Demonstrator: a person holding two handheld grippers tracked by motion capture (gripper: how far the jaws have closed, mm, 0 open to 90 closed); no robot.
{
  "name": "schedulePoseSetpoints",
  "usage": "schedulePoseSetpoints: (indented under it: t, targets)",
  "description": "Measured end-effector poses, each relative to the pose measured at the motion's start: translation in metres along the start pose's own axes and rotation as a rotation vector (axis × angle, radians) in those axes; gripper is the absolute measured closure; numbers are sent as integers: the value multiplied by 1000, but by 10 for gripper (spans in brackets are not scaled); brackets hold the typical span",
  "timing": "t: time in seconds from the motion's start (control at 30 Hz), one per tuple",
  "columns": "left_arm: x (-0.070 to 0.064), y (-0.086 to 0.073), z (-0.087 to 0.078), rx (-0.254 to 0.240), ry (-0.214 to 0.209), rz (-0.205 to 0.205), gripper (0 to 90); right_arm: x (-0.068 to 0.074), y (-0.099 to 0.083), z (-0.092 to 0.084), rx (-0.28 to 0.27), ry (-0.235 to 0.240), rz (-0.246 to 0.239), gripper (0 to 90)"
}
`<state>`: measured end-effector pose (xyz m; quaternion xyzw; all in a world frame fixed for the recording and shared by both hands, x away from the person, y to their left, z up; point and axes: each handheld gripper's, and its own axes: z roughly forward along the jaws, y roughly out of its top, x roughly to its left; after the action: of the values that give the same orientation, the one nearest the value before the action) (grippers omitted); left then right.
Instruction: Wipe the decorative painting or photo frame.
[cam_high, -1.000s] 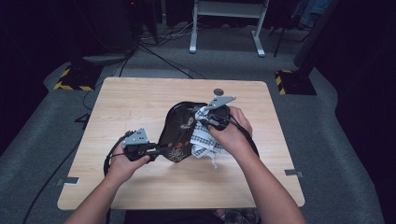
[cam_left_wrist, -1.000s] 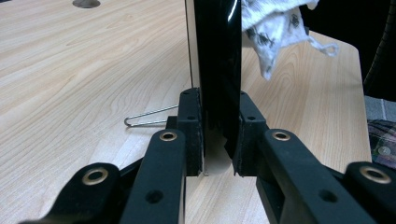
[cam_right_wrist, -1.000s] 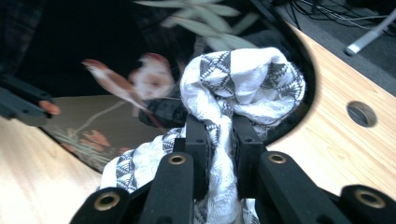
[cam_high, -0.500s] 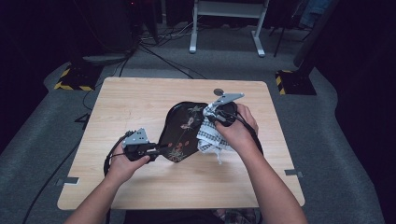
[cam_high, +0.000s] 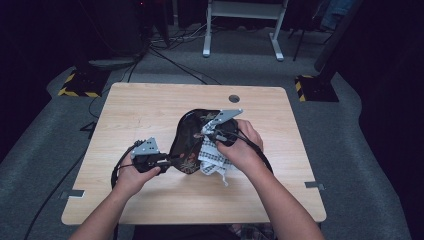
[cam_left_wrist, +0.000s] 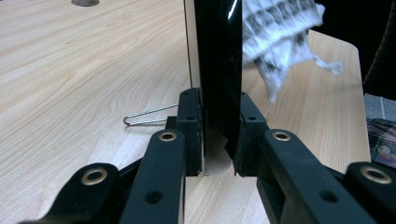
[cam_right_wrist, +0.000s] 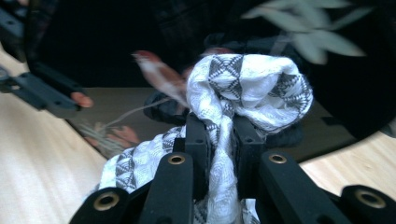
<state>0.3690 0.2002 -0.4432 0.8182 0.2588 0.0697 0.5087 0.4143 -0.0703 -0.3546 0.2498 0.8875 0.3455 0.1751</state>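
Since the earlier high views the right tongs (cam_high: 209, 134) have carried the bunched cloth (cam_high: 214, 156) from the near middle of the black lacquered tray (cam_high: 186, 131) a little farther up along the tray's right side, while the left tongs (cam_high: 170, 161) have kept their place at the tray's near-left edge. In the high view the tray lies near the middle of the wooden tabletop (cam_high: 140, 110), dark and glossy with a painted plant-and-bird pattern. The left tongs are clamped on the tray: in the left gripper view their two black jaws press on either side of the tray's (cam_left_wrist: 218, 70) thin rim, which stands between them as a dark vertical band, and a thin wire clip (cam_left_wrist: 148, 115) lies on the tabletop (cam_left_wrist: 70, 70) just beside the left jaw. The right tongs are clamped on the cloth: in the right gripper view a twisted strand of the white cloth (cam_right_wrist: 247, 88) with its grey geometric print runs down between the jaws, and a rounded wad of it bulges above them, right up against the tray's (cam_right_wrist: 102, 51) shiny surface, where a painted bird and leaves show blurred. In the high view the rest of the cloth hangs below the right hand (cam_high: 240, 145), draped over the tray's right edge and onto the tabletop, with a loose thread trailing toward the near edge.
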Motion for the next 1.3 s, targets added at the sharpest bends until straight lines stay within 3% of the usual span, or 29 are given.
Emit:
schedulePoseSetpoints:
  t: [0.3,0.47,0.63,1.3]
  targets:
    - [-1,0,0,3,-5,-4,766,18,2,7,-3,46,-40,804]
    - [-1,0,0,4,-3,-1,766,18,2,7,-6,55,-37,805]
    - [-1,0,0,3,-3,-1,765,4,-3,4,-14,32,9,806]
    - [-2,0,0,1,-10,0,757,-40,-19,-3,-2,-64,114,806]
